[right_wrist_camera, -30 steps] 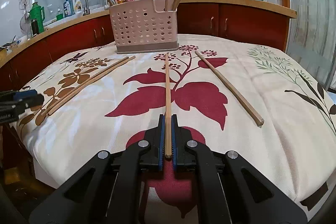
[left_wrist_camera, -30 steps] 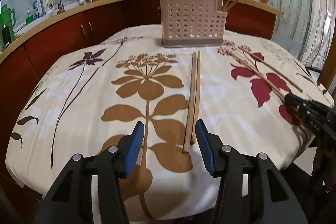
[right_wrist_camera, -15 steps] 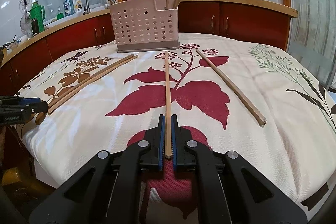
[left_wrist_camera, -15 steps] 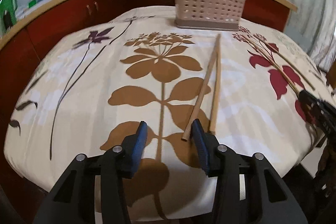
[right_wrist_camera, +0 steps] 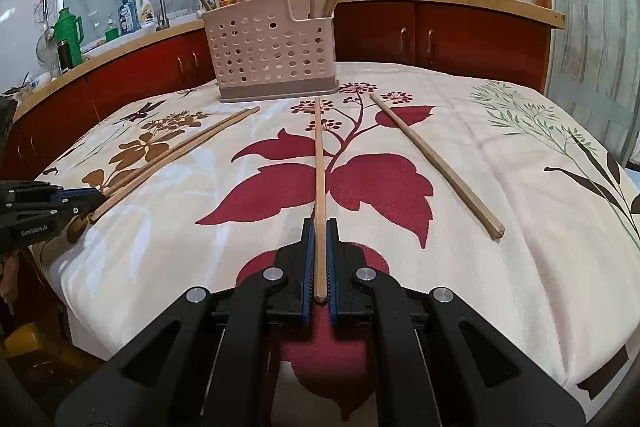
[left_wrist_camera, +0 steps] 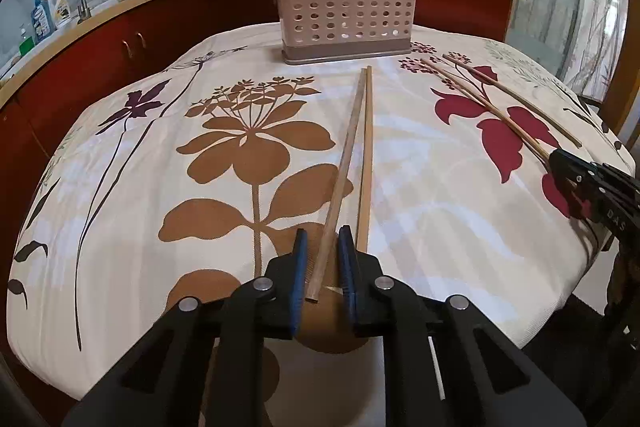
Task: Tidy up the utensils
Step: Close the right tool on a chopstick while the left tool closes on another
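Several chopsticks stand in the rack (right_wrist_camera: 276, 47); four remain on the bench (right_wrist_camera: 520, 155): right hand-held gripper (right_wrist_camera: 319, 267) clamps one (right_wrist_camera: 319, 163), left hand-held gripper (left_wrist_camera: 323, 267) straddles another (left_wrist_camera: 340, 183), narrowly apart

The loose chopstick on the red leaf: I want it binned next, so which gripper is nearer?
Right. The right gripper sits just left of that loose chopstick, clamped on another. The left gripper is across the table, straddling a chopstick pair.

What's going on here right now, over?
Right gripper shut on a chopstick. Left gripper straddling another chopstick, jaws not yet closed. Holder path unobstructed.
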### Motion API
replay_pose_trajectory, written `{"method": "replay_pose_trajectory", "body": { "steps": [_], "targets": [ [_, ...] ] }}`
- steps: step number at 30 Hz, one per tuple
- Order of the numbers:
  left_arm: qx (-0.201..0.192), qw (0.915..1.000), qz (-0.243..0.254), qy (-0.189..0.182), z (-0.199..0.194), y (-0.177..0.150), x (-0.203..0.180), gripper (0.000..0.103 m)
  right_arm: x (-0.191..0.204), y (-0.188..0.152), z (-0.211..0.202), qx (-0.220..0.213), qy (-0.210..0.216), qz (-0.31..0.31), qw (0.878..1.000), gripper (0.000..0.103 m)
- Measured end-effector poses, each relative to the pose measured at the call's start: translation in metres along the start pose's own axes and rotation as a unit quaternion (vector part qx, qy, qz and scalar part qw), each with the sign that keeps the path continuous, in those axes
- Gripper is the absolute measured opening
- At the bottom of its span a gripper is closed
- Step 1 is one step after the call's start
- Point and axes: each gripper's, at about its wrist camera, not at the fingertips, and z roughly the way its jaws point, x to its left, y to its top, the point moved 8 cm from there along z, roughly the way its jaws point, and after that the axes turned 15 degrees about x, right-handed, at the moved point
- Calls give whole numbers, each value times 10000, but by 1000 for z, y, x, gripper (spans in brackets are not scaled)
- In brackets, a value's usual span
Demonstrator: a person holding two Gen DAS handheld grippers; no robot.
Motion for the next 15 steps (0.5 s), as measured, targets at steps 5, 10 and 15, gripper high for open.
{"method": "replay_pose_trajectory", "body": {
  "steps": [5,10,15],
  "targets": [
    [6,9998,155,120,0,0,-5,15,-1,0,0,9,24,6,10000,6],
    [-89,9994,256,197,-3,0,-7,7,0,1,-2,-24,41,-12,10000,6],
    [-369,9986,249,288,-18,3,-8,7,1,7,-11,-113,29,-65,9999,6]
  ]
}}
